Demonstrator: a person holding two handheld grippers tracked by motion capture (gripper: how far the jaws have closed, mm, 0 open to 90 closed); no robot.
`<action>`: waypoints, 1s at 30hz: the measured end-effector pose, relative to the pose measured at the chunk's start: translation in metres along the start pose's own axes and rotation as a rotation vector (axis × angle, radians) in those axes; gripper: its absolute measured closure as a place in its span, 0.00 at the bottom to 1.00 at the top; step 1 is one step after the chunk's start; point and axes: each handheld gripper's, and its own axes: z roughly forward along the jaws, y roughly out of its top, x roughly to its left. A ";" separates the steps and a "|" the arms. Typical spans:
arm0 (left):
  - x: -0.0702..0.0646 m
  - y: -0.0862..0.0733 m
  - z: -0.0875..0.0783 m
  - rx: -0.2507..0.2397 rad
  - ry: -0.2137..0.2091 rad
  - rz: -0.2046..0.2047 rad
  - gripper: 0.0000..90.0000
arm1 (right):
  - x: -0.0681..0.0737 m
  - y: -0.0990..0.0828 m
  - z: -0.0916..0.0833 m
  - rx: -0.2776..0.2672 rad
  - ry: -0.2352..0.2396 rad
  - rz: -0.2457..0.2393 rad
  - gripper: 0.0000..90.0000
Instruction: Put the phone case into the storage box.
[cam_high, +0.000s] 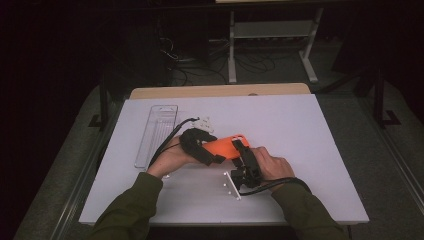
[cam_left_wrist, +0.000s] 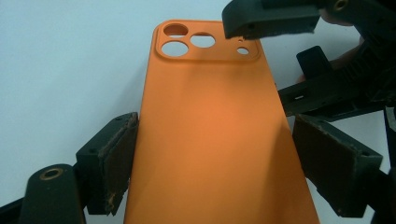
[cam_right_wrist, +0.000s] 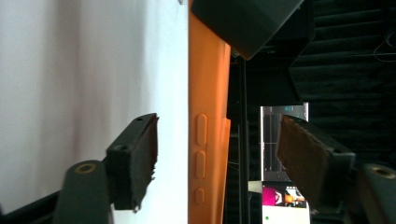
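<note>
An orange phone case (cam_high: 225, 146) is held just above the white table (cam_high: 310, 150), near its middle. My left gripper (cam_high: 212, 152) comes in from the left and is shut across the case's width. In the left gripper view its pads press both long edges of the case (cam_left_wrist: 210, 130), whose camera holes are at the far end. My right gripper (cam_high: 241, 147) straddles that camera end. In the right gripper view the case (cam_right_wrist: 205, 93) stands edge-on, side buttons showing. It lies between the right gripper (cam_right_wrist: 217, 158) pads with a gap on each side, so that gripper is open.
A clear plastic tray (cam_high: 157, 132) lies at the left of the table. A small white part (cam_high: 204, 122) sits behind the left hand. A white strip (cam_high: 231, 184) lies by the right hand. Beyond the table are a wooden edge and a dark floor with cables.
</note>
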 end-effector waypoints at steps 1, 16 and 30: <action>0.000 0.000 0.000 0.000 0.000 0.000 0.18 | 0.000 0.000 0.000 0.000 0.000 0.000 0.34; -0.001 0.000 0.001 0.007 -0.003 0.002 0.18 | 0.002 0.001 -0.001 0.003 0.007 -0.003 0.56; 0.000 -0.001 0.002 0.009 -0.004 0.001 0.18 | 0.001 0.001 -0.003 -0.004 0.011 0.007 0.70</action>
